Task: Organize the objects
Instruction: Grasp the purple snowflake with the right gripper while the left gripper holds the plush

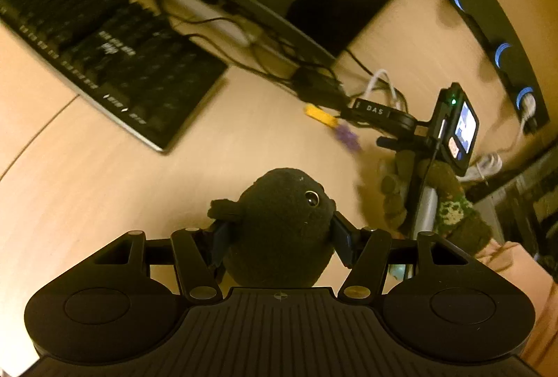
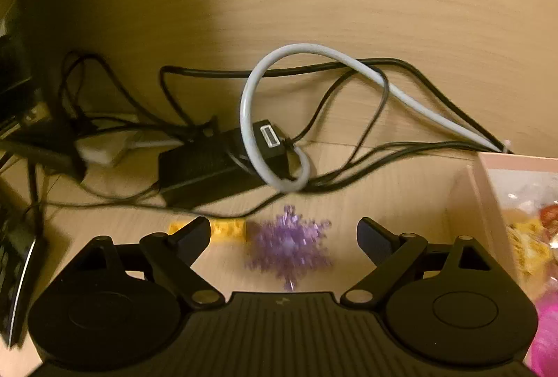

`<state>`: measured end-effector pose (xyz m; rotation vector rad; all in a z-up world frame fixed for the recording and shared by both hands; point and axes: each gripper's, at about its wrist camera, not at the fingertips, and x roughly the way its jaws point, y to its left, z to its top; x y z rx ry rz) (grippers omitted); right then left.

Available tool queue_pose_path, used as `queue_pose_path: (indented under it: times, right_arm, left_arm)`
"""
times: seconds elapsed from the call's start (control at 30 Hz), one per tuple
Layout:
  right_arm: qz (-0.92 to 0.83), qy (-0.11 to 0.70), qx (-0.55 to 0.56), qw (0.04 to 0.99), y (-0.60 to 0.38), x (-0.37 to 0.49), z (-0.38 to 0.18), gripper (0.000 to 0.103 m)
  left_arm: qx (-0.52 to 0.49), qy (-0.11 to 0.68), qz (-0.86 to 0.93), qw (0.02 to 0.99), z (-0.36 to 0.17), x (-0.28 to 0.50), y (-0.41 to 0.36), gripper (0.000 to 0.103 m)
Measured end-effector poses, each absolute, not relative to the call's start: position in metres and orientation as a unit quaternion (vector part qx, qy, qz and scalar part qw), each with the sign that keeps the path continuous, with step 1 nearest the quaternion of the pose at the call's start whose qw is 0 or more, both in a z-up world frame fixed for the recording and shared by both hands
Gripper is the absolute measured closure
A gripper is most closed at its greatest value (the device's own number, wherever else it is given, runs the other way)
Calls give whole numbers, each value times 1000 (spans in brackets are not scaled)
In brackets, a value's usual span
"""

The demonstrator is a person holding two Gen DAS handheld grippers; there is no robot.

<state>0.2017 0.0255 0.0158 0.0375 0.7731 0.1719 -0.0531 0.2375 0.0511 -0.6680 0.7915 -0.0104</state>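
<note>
In the left wrist view my left gripper [image 1: 282,234] is shut on a round black plush toy [image 1: 284,202] with a shiny eye, its pads pressing both sides. It hangs over the wooden desk [image 1: 139,195]. In the right wrist view my right gripper [image 2: 283,227] stands open low over the desk. A purple snowflake ornament [image 2: 288,246] lies between its fingers with neither pad touching it. A yellow brick [image 2: 231,230] lies just left of the snowflake, partly behind the left finger. Both also show far off in the left view: the brick [image 1: 320,114] and the snowflake [image 1: 345,137].
A black keyboard [image 1: 104,45] and a white power strip [image 1: 209,14] lie at the back left. Tangled black cables, a grey cable [image 2: 251,87] and a black adapter [image 2: 205,167] lie behind the snowflake. A pink box [image 2: 516,162] with several toys stands at the right.
</note>
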Motion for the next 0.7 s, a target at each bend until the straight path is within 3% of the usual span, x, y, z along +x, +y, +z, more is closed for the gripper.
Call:
queue_pose_path:
  times: [0.17, 0.23, 0.43, 0.7]
  right_arm:
    - [68, 379, -18, 923, 34, 215, 2, 14]
    - [82, 384, -6, 920, 31, 213, 0, 26]
    - [92, 399, 22, 912, 27, 195, 6, 44]
    - [134, 427, 21, 894, 26, 136, 12, 54]
  left_arm:
    - [-321, 368, -5, 873, 57, -55, 249, 39]
    - [-324, 369, -8, 871, 57, -52, 250, 39]
    - [-334, 383, -28, 861, 51, -37, 243, 38]
    - [-333, 408, -58, 848, 43, -21, 213, 38]
